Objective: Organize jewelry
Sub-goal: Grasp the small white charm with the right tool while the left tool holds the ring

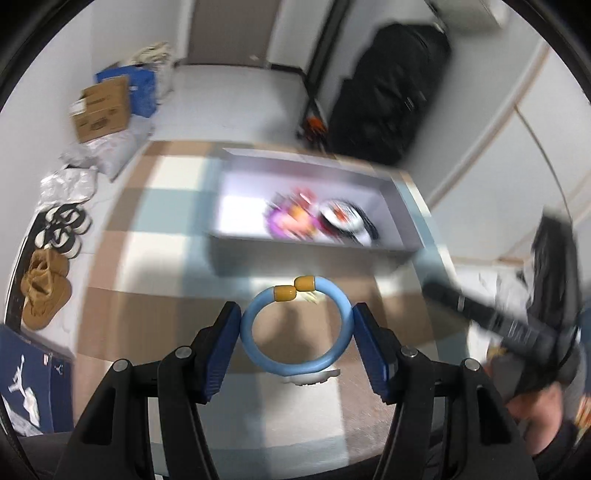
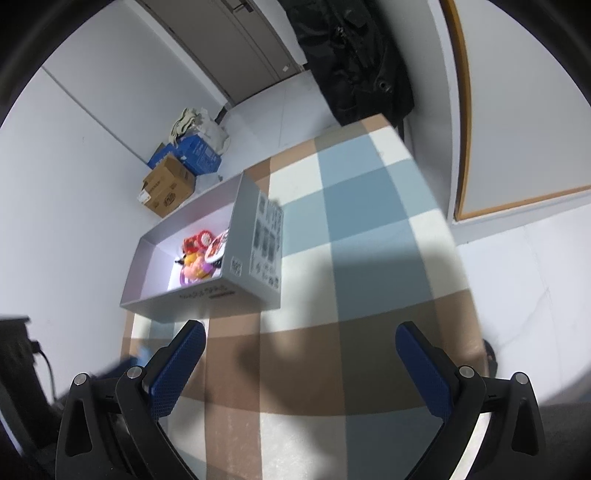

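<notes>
Looks like a home entry/spare rm: slippers (image 1: pixel 62 229) & tan boots (image 1: pixel 44 291) along wall at 9 o'clock, cardboard box (image 1: pixel 101 109) at 10, door (image 1: pixel 236 29) at 12, black luggage (image 1: pixel 388 88) at 1, checked tablecloth (image 1: pixel 166 236).

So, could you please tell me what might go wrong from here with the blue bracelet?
1. The left claw pinches the blue bracelet only at its two rounded sides, so it could twist or pop out.
2. The grey box has a raised near wall; a low carry might clip it.
3. The bracelet could land on the jewelry already inside.
</notes>
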Motion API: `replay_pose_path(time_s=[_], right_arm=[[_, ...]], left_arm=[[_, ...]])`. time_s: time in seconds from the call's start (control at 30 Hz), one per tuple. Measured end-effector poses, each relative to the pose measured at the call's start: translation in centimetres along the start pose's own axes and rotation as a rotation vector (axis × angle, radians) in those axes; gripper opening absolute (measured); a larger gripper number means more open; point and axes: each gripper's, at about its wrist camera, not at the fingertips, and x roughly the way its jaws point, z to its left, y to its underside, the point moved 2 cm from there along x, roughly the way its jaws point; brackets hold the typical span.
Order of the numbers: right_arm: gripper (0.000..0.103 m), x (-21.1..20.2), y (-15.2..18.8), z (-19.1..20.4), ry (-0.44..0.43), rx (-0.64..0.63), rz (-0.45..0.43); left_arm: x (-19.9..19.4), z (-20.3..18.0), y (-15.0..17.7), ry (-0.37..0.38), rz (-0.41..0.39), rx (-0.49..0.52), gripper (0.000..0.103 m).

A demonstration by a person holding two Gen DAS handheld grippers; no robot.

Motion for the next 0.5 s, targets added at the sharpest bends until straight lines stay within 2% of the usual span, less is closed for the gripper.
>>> replay_pose_path(time_s=[0.13,0.2,0.37,0.43,0.5], right_arm=[[0.103,1.0,0.7,2.4,-0.010,-0.084,0.018],[0.101,1.4,0.9,3.5,-0.005,-0.121,0.023],[0.085,3.3,1.6,6.7,-0.015,-0.232,0.054],[0.075,4.0,1.9,7.8,-0.015,-0.272,0.064],[0.073,4.7,2.1,8.7,-0.006,-0.306,0.069]], left_arm=[[-1.1,2.3,-1.1,0.037,-0.039,-0.080,0.057],[-1.4,2.7,-1.6,0.086,-0.054,-0.107,0.057],[-1.7,3.9,-2.9,0.128,-0.104,-0.131,0.057],[-1.8,4.6,-3.1,0.139,-0.109,-0.143,0.057],[-1.7,5.1,-3.1,0.145,-0.108,-0.151,0.057]])
